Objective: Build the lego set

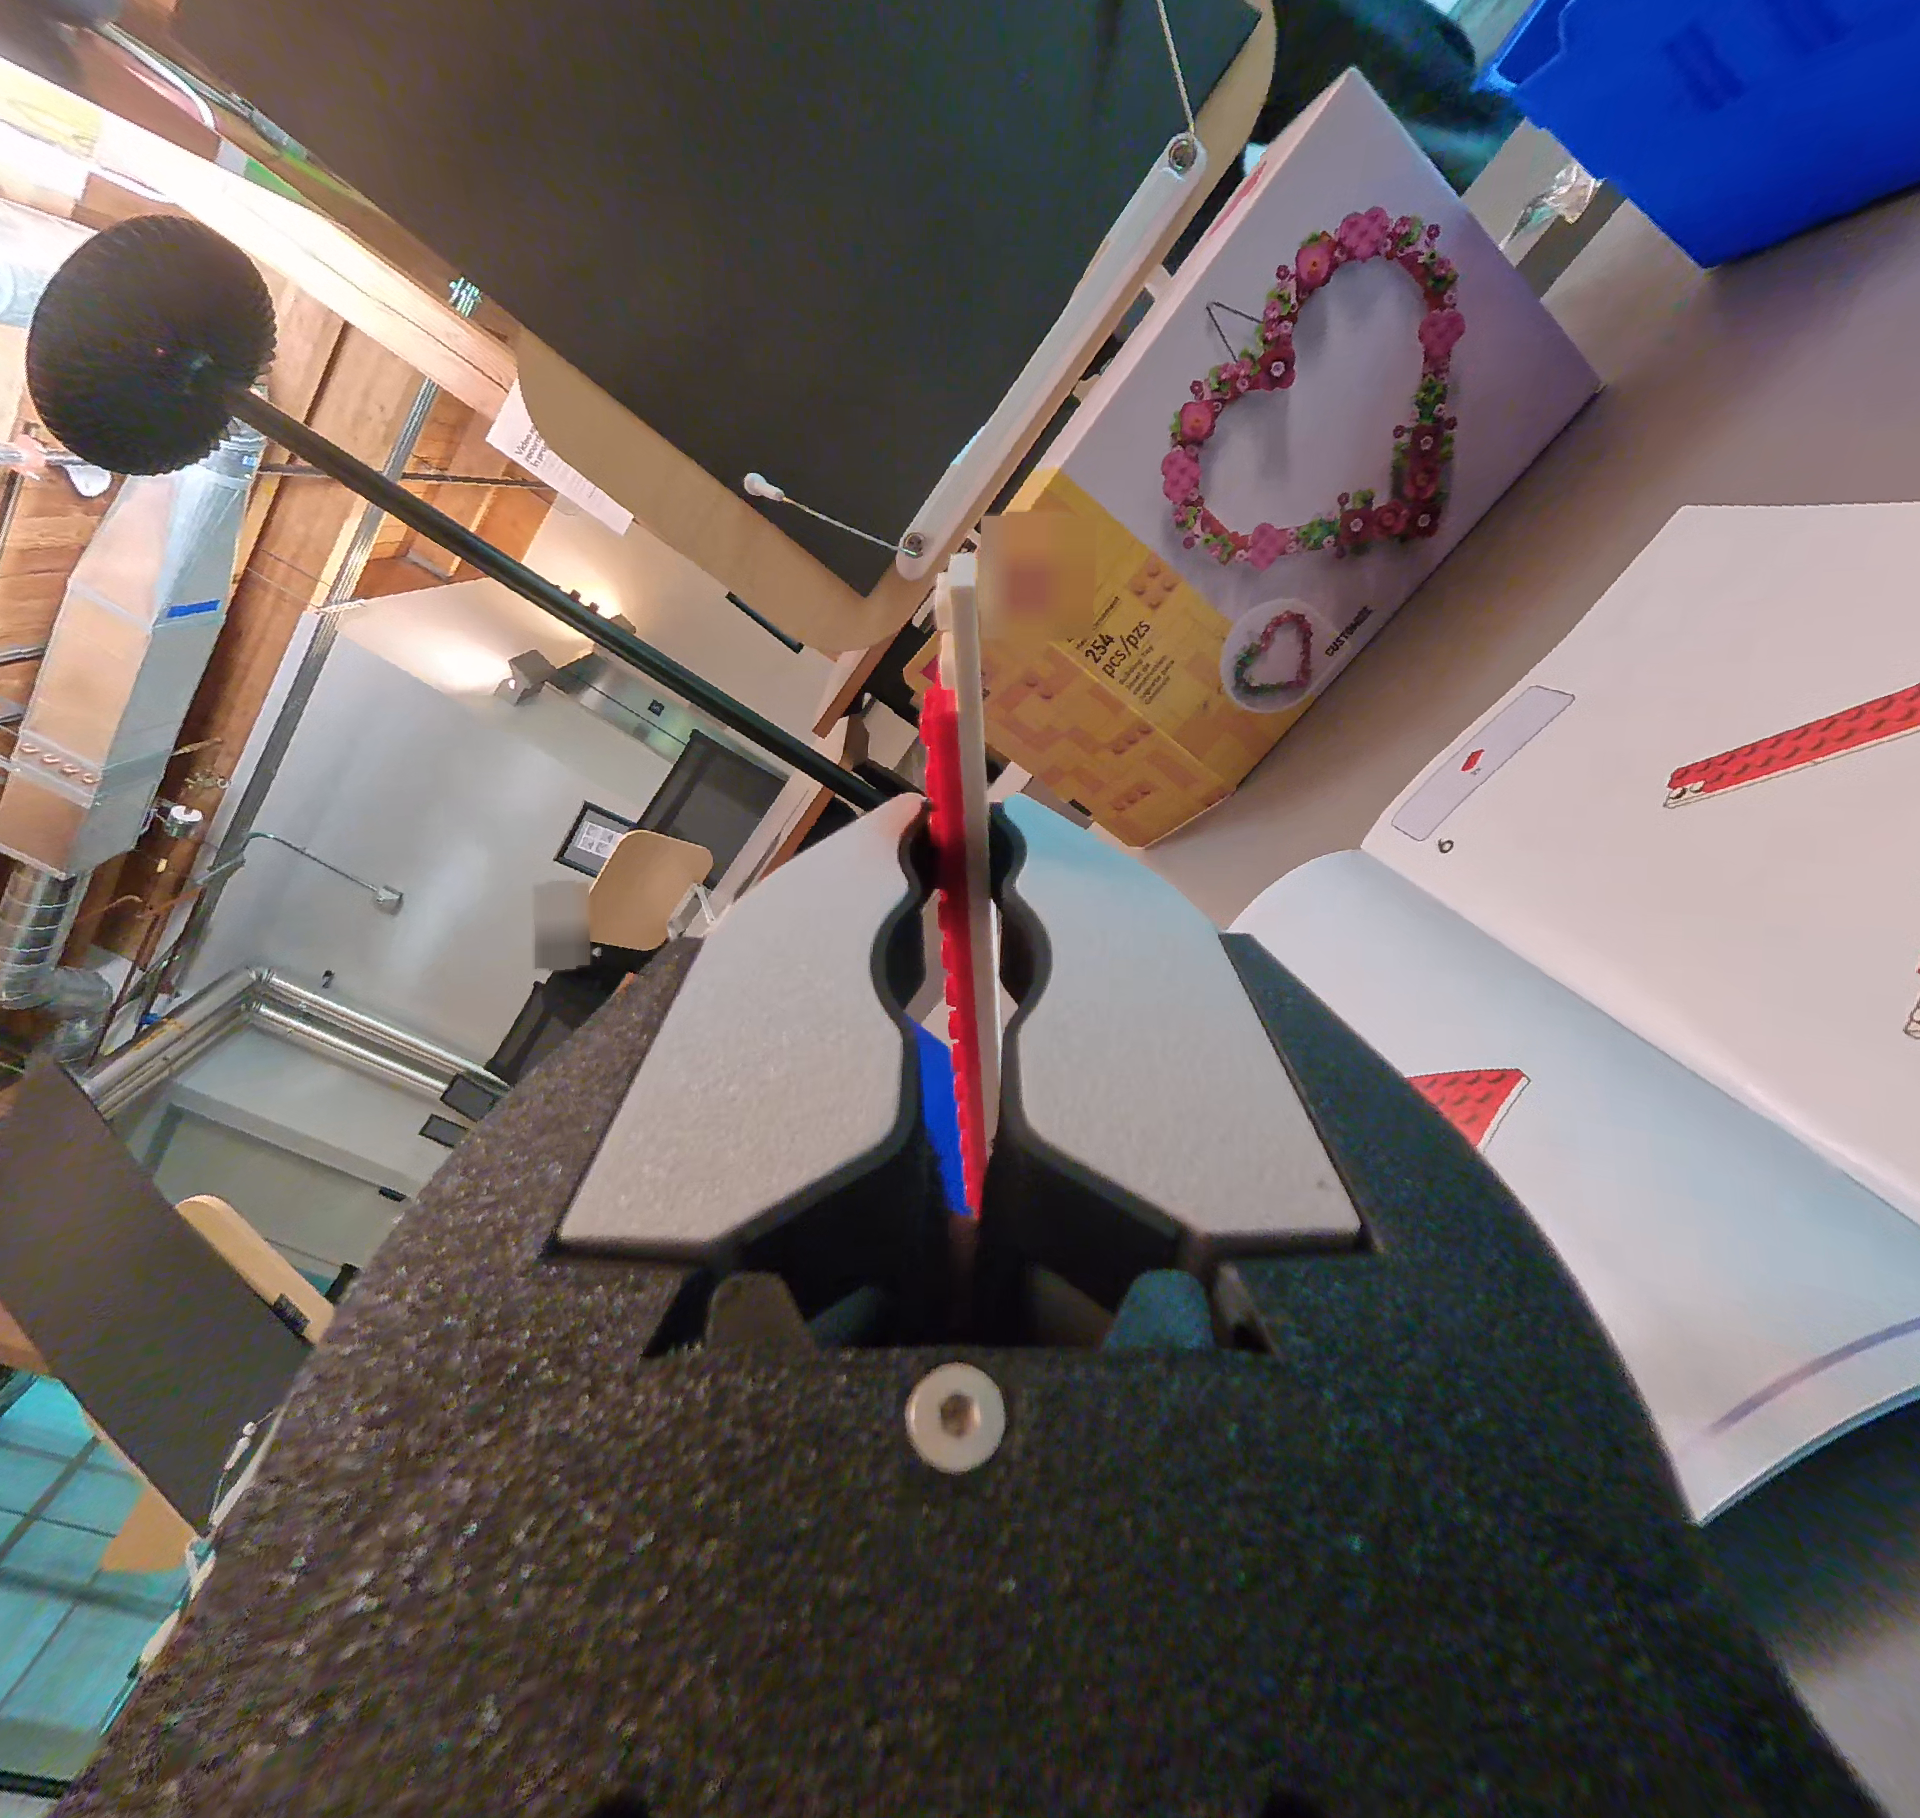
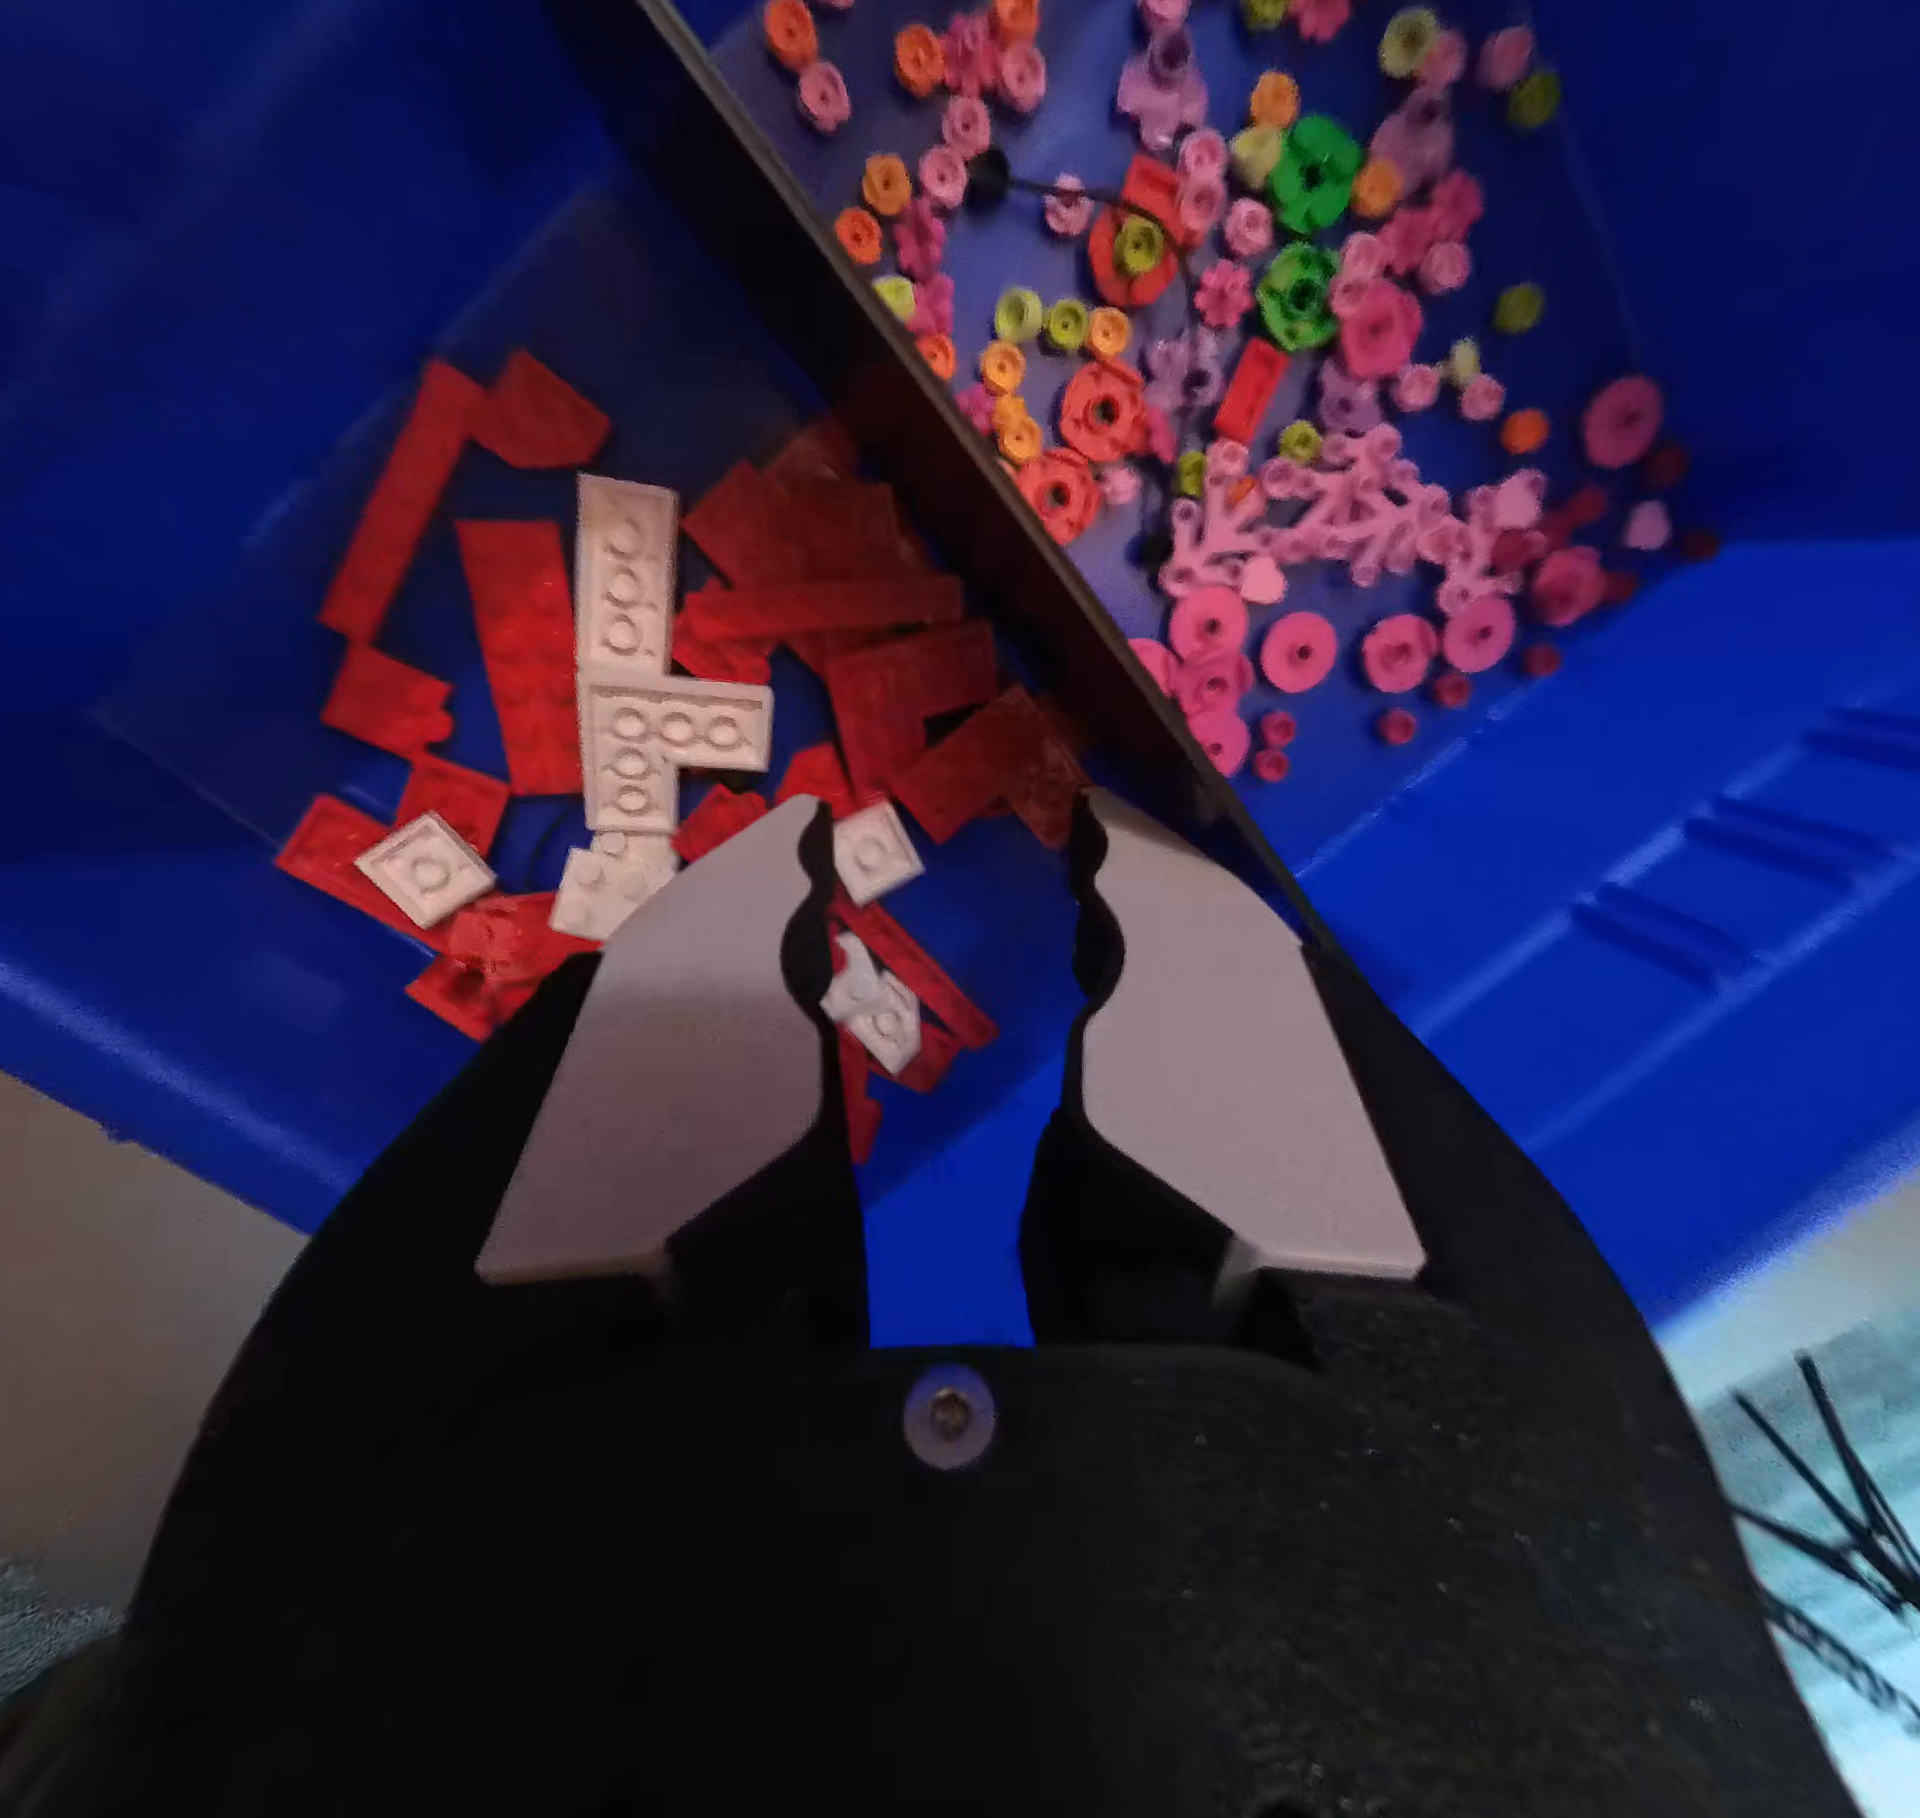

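The left gripper (image 1: 961, 833) is clamped on a thin stack of lego plates (image 1: 964, 812), a white strip backed by red studded plates with a blue piece low in the jaws, held edge-on and raised off the table (image 1: 1330, 833) so that it stands up past the fingertips. Only the left wrist view shows the set's box (image 1: 1340, 480), printed with a heart of pink flowers; it stands on the table just beyond the held stack and to its right. Nearer than the box lies the open instruction booklet (image 1: 1621, 1093), with red plates drawn on its pages. Beyond the box, at the view's top right corner, sits a corner of the blue bin (image 1: 1745, 75). Behind and left of the box stands a chair with a dark back. Only the right wrist view looks down into the blue bin (image 2: 260, 210). There the right gripper (image 2: 951, 823) hangs with its fingers spread apart and nothing between them, its tips over the near end of a dark divider (image 2: 935, 397) that splits the bin. Left of the divider lie red plates (image 2: 520, 646) mixed with white plates (image 2: 634, 667); right of it are small flower and round pieces (image 2: 1299, 314) in pink, orange, green and red. The view is slightly blurred, so whether the tips touch any piece cannot be told.
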{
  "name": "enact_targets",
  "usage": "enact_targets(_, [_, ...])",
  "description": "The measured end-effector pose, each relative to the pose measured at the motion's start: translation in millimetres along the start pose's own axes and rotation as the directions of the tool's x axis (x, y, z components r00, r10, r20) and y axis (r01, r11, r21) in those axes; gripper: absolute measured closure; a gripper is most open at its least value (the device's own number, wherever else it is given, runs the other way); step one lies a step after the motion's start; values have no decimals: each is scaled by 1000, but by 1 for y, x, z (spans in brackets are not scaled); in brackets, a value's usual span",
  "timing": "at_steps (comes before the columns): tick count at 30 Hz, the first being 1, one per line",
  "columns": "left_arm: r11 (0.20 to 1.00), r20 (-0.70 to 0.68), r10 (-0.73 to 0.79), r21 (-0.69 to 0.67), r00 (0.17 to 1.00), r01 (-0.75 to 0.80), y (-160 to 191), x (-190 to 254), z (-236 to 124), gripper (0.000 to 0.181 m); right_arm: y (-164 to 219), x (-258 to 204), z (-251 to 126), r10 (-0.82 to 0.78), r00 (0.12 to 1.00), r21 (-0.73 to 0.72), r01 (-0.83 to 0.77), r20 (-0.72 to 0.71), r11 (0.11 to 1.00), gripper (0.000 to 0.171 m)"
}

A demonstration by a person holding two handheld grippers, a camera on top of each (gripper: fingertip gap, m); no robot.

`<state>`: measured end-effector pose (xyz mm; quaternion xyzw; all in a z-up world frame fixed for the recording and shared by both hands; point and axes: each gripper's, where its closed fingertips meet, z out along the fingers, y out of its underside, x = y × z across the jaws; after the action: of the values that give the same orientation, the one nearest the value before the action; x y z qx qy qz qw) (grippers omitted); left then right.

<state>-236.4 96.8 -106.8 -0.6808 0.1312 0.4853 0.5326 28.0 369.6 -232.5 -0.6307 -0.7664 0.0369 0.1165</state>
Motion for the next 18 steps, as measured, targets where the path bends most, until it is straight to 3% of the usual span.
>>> enact_targets(3, [1000,0,-2,0,1000,2,0,0,0,173,-21,-14,8,5,998,97,-12,67,995,135])
enact_targets(5, [1000,-1,0,-3,1000,0,1,0,1,173,-21,-12,13,-8,999,79,4,44,997,149])
enact_targets(7, [1000,-3,-1,-1,1000,1,1,1,1,173,-10,-8,18,-29,999,10,29,18,1000,152])
enact_targets(12, [1000,5,1,-1,1000,-1,2,-2,0,173,24,-14,6,-26,997,-139,36,73,990,152])
enact_targets(18, [1000,1,1,-3,1000,-1,2,0,1,173,26,-7,-20,8,999,-73,-5,42,997,147])
